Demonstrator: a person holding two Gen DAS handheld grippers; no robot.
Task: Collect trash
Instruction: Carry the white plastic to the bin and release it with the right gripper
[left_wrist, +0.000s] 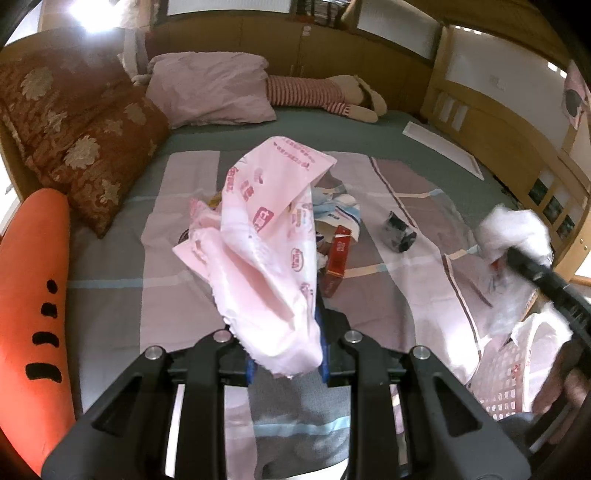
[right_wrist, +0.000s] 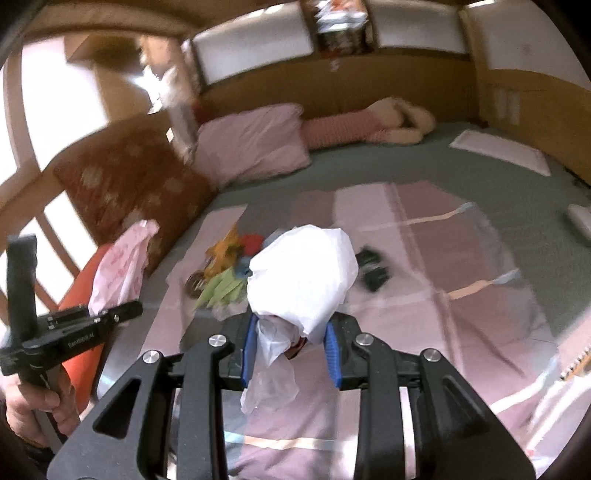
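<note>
Your left gripper is clamped narrow on the lower end of a pink printed plastic bag, which stands up from the jaws and flares toward the middle of the bed. Your right gripper pinches the twisted neck of a white plastic bag between its blue pads, with the bag's bulk bulging just ahead of them; that view is blurred, so read its details loosely.

You appear to be mid-collection: 2 pieces are in hand and more lies loose. Behind the pink bag, near the bed's centre, sits a small heap of wrappers with a red carton leaning at its near side, and a crumpled dark wrapper lies apart to the right. At the bed's near right edge a white lattice basket shows, partly hidden.

Next, you likely need to drop both bags somewhere, probably that basket. Free a gripper before reaching for the heap.
</note>
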